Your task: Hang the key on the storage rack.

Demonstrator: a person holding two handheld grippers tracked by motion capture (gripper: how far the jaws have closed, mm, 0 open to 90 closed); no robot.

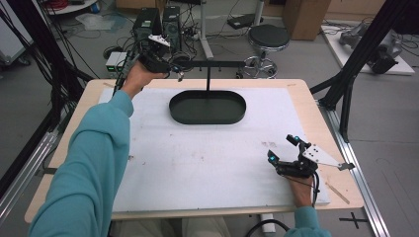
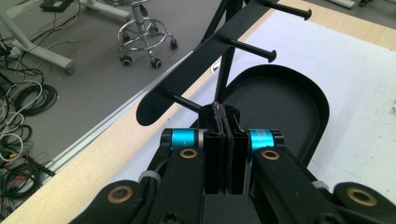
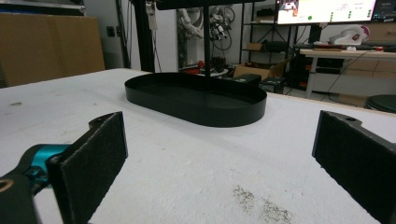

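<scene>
Left gripper (image 2: 223, 140) raised at left end of rack bar (image 2: 205, 46), jaws closed, apparently empty. Right gripper (image 1: 286, 150) open, resting well short of black tray (image 1: 207, 118).

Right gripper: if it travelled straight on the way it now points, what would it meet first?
The right gripper, jaws open, faces the black oval tray; its near wall probably comes first, though depth is uncertain.

One table (image 1: 316, 123); one white mat (image 1: 197, 163); one black oval tray (image 1: 207, 118) with one upright stand (image 1: 208, 79); three pegs (image 2: 252, 49); two grippers, left (image 1: 179, 75) and right (image 1: 282, 148); one stool (image 1: 268, 39).
</scene>
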